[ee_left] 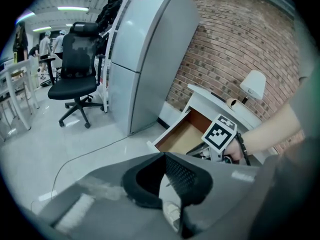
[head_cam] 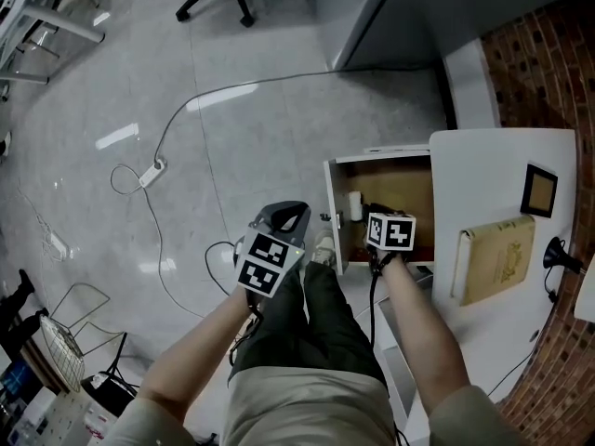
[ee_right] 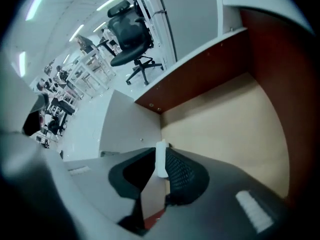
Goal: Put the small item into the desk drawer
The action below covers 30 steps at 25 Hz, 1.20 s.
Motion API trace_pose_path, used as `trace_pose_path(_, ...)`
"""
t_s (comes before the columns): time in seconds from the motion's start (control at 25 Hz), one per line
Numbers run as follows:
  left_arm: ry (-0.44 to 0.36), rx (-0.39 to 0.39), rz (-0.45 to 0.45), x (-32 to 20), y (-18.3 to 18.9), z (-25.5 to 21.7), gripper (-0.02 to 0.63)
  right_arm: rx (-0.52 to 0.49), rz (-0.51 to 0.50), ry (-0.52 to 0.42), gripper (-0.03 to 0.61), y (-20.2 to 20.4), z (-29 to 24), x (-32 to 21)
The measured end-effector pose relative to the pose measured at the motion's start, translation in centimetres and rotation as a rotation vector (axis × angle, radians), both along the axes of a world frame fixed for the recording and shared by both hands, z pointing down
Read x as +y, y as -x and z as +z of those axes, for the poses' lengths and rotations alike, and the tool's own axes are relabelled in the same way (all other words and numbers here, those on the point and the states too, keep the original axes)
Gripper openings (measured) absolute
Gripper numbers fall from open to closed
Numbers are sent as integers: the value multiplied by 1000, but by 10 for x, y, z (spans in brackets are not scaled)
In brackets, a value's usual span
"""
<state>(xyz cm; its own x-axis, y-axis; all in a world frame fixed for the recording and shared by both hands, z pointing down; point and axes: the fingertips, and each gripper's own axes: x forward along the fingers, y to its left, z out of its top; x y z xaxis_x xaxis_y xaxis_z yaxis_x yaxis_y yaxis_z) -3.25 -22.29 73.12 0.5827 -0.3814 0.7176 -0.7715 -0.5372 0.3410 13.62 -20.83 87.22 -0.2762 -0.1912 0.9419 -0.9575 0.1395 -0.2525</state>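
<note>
Well, the right tool (ee_right: 161, 153) reaches down into the open desk drawer (head_cam: 409, 193), its pads clamped on the small white item (ee_right: 161, 160), which only its own view makes plain. The left tool (ee_left: 164, 156) hangs outside the drawer, jaws together, nothing held. Overhead, a book (head_cam: 497, 260) lies on the white tabletop (head_cam: 493, 161), cover print too blurred to read
</note>
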Motion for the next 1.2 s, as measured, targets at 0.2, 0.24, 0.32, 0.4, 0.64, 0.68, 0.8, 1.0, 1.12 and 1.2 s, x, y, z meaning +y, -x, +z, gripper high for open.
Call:
trace_pose_path(0.2, -55, 4, 3, -10, 6, -47, 3, -13, 14, -87, 24, 10, -62, -11)
trace_pose_path(0.24, -70, 8, 8, -12, 6, -59, 2, -16, 22, -95, 6, 12, -76, -12)
trace_pose_path(0.32, -101, 15, 17, -13, 8, -84, 3, -40, 30, -125, 5, 18, -106, -14)
trace_pose_path(0.4, -136, 12, 26, -15, 10, -108, 2, -76, 30, -172, 5, 26, -138, -19)
trace_pose_path(0.64, -251, 11, 38, -19, 13, -178, 3, -157, 23, -358, 5, 40, -242, -33)
trace_pose_path(0.68, -265, 15, 38, -18, 13, -190, 3, -167, 19, -382, 5, 42, -260, -33)
trace_pose_path(0.8, -313, 21, 42, -15, 13, -223, 2, -195, -2, -459, 5, 48, -310, -32)
trace_pose_path(1.0, -365, 49, 36, -4, 11, -276, 3, -243, -47, -583, 5, 57, -392, -22)
trace_pose_path(1.12, -406, 68, 23, 1, 13, -309, 3, -269, -71, -663, 3, 62, -437, -15)
trace_pose_path(1.2, -443, 76, 19, 4, 14, -332, 3, -277, -94, -718, 5, 65, -468, -11)
